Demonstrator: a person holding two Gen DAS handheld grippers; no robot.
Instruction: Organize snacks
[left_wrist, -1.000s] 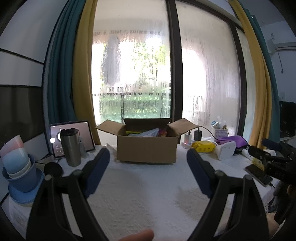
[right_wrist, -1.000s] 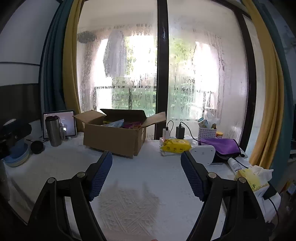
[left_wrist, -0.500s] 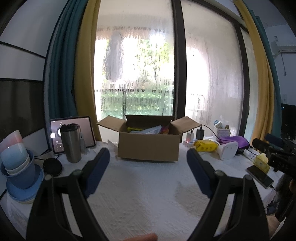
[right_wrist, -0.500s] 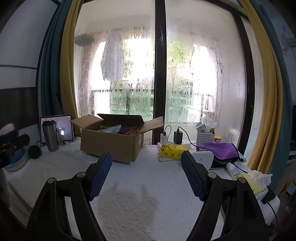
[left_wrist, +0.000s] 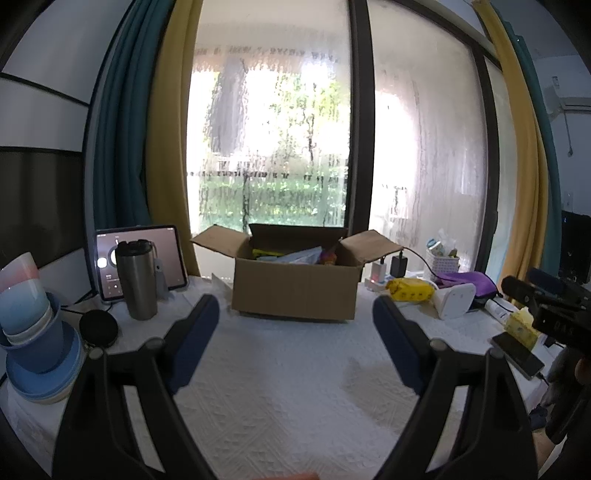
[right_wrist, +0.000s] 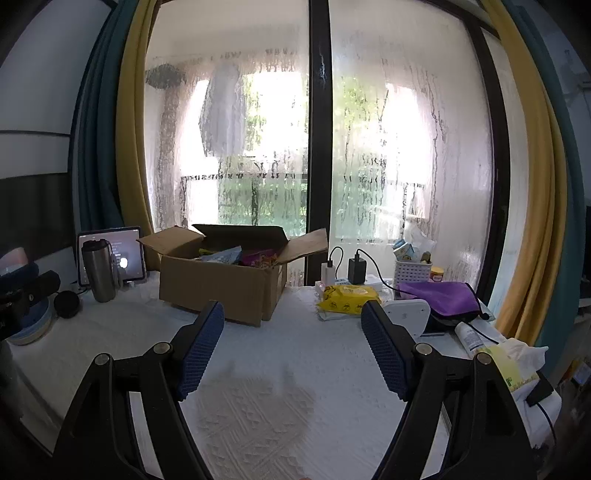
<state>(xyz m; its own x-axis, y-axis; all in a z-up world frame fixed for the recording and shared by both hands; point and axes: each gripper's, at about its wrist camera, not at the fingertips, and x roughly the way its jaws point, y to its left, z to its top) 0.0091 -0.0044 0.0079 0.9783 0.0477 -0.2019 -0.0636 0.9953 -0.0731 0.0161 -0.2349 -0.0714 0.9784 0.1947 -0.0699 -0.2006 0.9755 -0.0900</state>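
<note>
An open cardboard box (left_wrist: 295, 286) (right_wrist: 221, 288) stands at the back of the white-covered table (left_wrist: 288, 376), near the window. Snack packets (left_wrist: 295, 254) (right_wrist: 243, 256) in blue, yellow and purple show over its rim. My left gripper (left_wrist: 291, 314) hangs open above the cloth, well short of the box, with nothing between its blue pads. My right gripper (right_wrist: 291, 321) is open too, empty, with the box ahead and to its left. The right gripper's black body (left_wrist: 546, 306) shows at the right edge of the left wrist view.
A steel tumbler (left_wrist: 136, 280), a tablet (left_wrist: 140, 258), a black puck (left_wrist: 98, 326) and stacked blue bowls (left_wrist: 33, 350) fill the left side. At the right lie a yellow packet (right_wrist: 347, 299), chargers (right_wrist: 356, 269), a white basket (right_wrist: 413, 271), a purple pouch (right_wrist: 439, 299), a phone (left_wrist: 517, 354) and tissues (right_wrist: 513, 362).
Both views have tipped up slightly, so the box and table sit lower in frame. Neither gripper has opened or closed, and nothing on the table has moved.
</note>
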